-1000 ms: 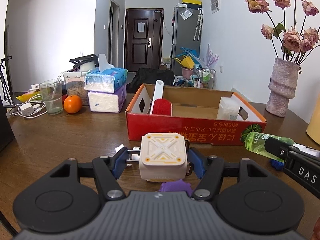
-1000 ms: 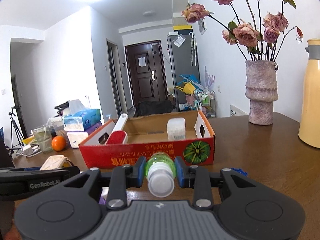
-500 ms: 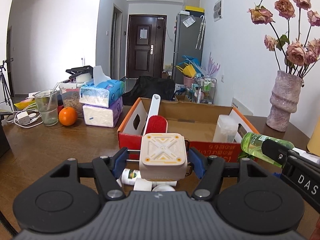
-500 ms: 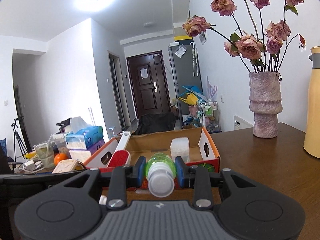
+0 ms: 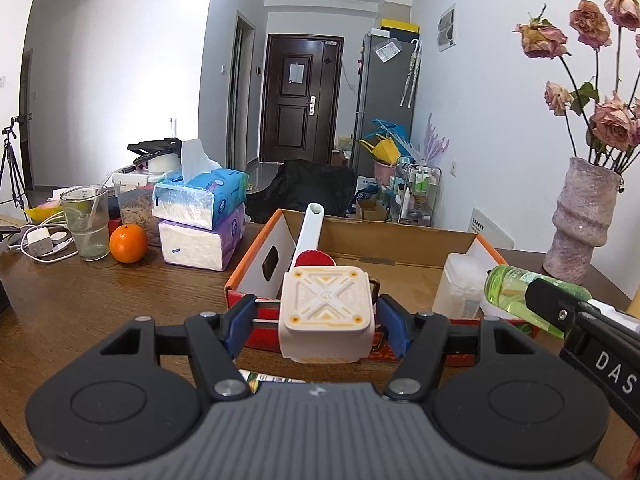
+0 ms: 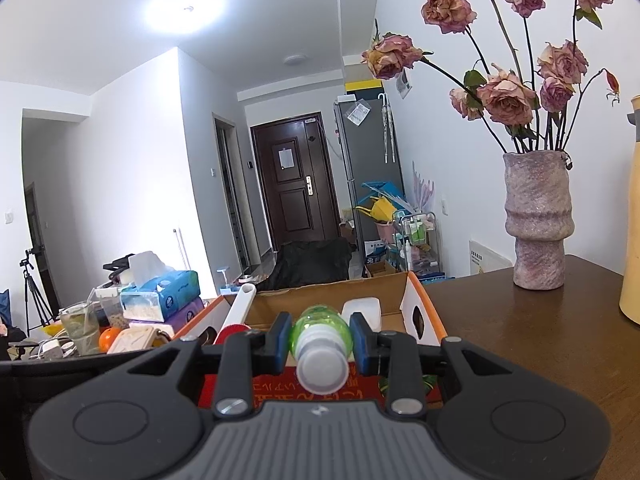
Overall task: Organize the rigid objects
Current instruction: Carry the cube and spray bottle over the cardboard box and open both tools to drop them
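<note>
My left gripper is shut on a cream square box with orange markings, held above the table just before the red cardboard box. My right gripper is shut on a green bottle with a white cap, cap toward the camera, raised at the box's near wall. The bottle also shows in the left wrist view. Inside the box lie a red-and-white brush and a clear container.
Stacked tissue packs, an orange, a glass and chargers stand at the table's left. A pink vase of dried roses and a yellow jug stand at the right. A small bottle lies under my left gripper.
Both grippers have risen and moved forward toward the red box with their objects still held. The box now looks closer and lower in both views.
</note>
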`<act>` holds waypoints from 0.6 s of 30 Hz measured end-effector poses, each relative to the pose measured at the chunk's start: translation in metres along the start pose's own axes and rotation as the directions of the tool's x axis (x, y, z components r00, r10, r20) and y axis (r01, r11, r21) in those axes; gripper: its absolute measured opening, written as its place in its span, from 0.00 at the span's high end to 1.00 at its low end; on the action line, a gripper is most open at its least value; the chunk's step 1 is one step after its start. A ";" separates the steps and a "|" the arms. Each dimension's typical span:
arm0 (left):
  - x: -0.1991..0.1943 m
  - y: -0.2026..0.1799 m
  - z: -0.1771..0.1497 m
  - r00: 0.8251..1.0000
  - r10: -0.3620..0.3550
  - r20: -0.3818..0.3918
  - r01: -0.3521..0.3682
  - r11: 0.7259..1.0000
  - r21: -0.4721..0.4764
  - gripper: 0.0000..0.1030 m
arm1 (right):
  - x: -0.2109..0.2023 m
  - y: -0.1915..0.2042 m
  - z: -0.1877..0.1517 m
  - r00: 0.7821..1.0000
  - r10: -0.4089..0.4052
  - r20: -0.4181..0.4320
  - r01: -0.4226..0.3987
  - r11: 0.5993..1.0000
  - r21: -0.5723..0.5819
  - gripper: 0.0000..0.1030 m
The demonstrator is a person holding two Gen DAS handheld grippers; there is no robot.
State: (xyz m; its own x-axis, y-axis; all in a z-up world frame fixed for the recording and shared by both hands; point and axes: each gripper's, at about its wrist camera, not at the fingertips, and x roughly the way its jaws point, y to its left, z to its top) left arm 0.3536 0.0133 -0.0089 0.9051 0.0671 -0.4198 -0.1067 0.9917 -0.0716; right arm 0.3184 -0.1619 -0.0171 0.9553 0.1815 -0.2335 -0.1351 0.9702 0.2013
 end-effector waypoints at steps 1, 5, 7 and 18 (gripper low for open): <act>0.002 0.001 0.001 1.000 0.000 0.000 0.000 1.000 -0.003 0.35 | 0.002 0.000 0.000 1.000 0.000 0.000 0.000 1.000 0.000 0.71; 0.010 0.001 0.007 1.000 0.002 0.006 -0.002 1.000 -0.011 0.35 | 0.008 0.000 0.002 1.000 -0.003 0.001 0.003 1.000 0.000 0.71; 0.013 0.001 0.009 1.000 0.003 0.009 -0.002 1.000 -0.014 0.35 | 0.014 0.001 0.003 1.000 -0.004 0.001 0.004 1.000 0.001 0.71; 0.037 0.002 0.022 1.000 0.000 0.014 0.000 1.000 -0.024 0.35 | 0.037 0.003 0.007 1.000 -0.006 -0.002 0.006 1.000 -0.002 0.71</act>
State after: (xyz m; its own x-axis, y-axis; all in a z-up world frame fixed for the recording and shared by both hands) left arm 0.3956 0.0200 -0.0050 0.9107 0.0685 -0.4072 -0.1160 0.9889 -0.0931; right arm 0.3551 -0.1529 -0.0187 0.9555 0.1761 -0.2366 -0.1301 0.9716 0.1978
